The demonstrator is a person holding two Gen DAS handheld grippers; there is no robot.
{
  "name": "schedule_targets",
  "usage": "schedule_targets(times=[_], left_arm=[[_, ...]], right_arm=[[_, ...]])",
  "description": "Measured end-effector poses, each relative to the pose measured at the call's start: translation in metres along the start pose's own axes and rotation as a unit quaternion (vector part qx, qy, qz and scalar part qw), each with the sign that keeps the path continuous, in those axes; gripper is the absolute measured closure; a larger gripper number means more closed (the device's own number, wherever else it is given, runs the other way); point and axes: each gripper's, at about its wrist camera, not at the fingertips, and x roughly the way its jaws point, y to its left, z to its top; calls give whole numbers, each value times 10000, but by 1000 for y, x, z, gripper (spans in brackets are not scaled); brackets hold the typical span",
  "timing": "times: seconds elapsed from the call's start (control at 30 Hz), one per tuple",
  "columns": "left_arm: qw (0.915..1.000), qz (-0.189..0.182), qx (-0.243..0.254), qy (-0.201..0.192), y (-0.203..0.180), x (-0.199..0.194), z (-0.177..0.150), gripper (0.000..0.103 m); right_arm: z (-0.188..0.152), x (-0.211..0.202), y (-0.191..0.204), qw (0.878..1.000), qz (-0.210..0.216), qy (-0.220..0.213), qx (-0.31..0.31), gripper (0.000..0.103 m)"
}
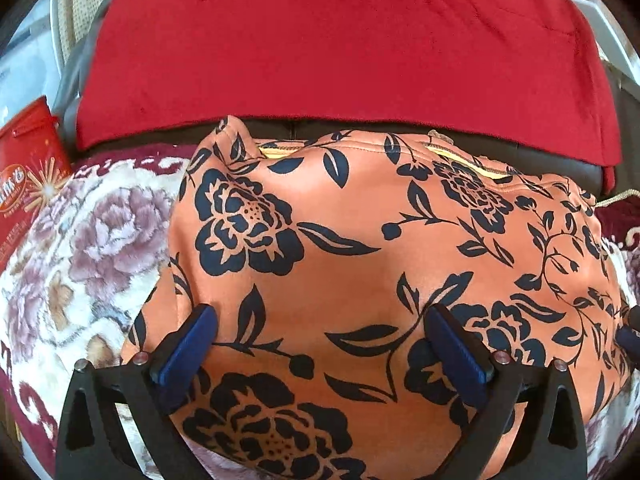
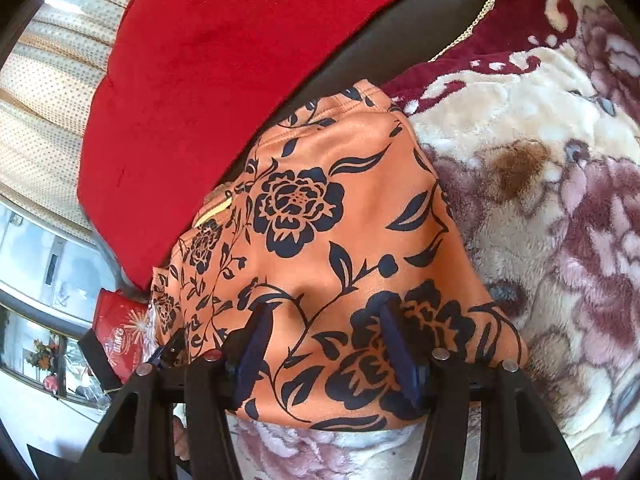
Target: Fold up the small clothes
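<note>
An orange garment (image 1: 360, 248) printed with dark blue flowers lies spread on a plush floral blanket (image 1: 80, 240), its far edge reaching a dark cushion below a red cloth (image 1: 340, 40). The left gripper (image 1: 320, 344) hangs over the garment's near part with its blue-padded fingers (image 1: 188, 344) spread as wide as they go; the fabric lies flat between them and neither pad pinches it. From the other side, the right gripper (image 2: 324, 344) stands about half open above the near edge of the garment (image 2: 340, 220). Its fingers (image 2: 256, 344) rest on or just over the cloth, and whether they have a fold caught between them cannot be told. In that view the blanket (image 2: 540, 200) stretches away to the right, with the red cloth (image 2: 220, 60) on the left. A red box (image 1: 28, 176) stands at the left margin of the left wrist view, beside the blanket; the same box (image 2: 120, 328) shows low on the left of the right wrist view.
</note>
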Motion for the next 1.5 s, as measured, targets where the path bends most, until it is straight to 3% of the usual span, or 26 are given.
schedule_targets(times=[0.2,0.33,0.43,0.53,0.63,0.7,0.77,0.97,1.13,1.33,1.5], left_arm=[[9973,315,279,-601,-5,-25,1,0],[9931,502,63,-1056,6,-44,5,0],[9911,605,-52,-1183,14,-53,8,0],[9920,660,-123,-1070,20,-49,7,0],[9926,1033,-70,-630,21,-30,3,0],[9914,1309,56,-65,26,-6,2,0],[9933,1145,0,162,32,4,0,0],[9963,813,-85,-247,39,-15,12,0],[9964,685,37,-502,36,-18,18,0],[9966,578,105,-575,35,-14,24,0],[9950,609,126,-783,41,-21,25,0]], right_arm=[[1,-17,1,9996,217,-169,-34,43],[-4,-36,3,9972,671,-316,-60,43],[-15,-52,5,9942,931,-534,-100,43],[-25,-55,7,9935,956,-606,-132,43],[-30,-42,-3,9969,637,-422,162,43],[-27,-27,-12,9984,354,-220,394,43],[-23,-20,-16,9979,318,-96,557,43],[25,-24,20,9963,549,-583,302,41],[79,29,52,9973,624,-391,35,42],[120,110,41,9998,40,-102,191,43],[126,103,45,9996,123,-212,128,43]])
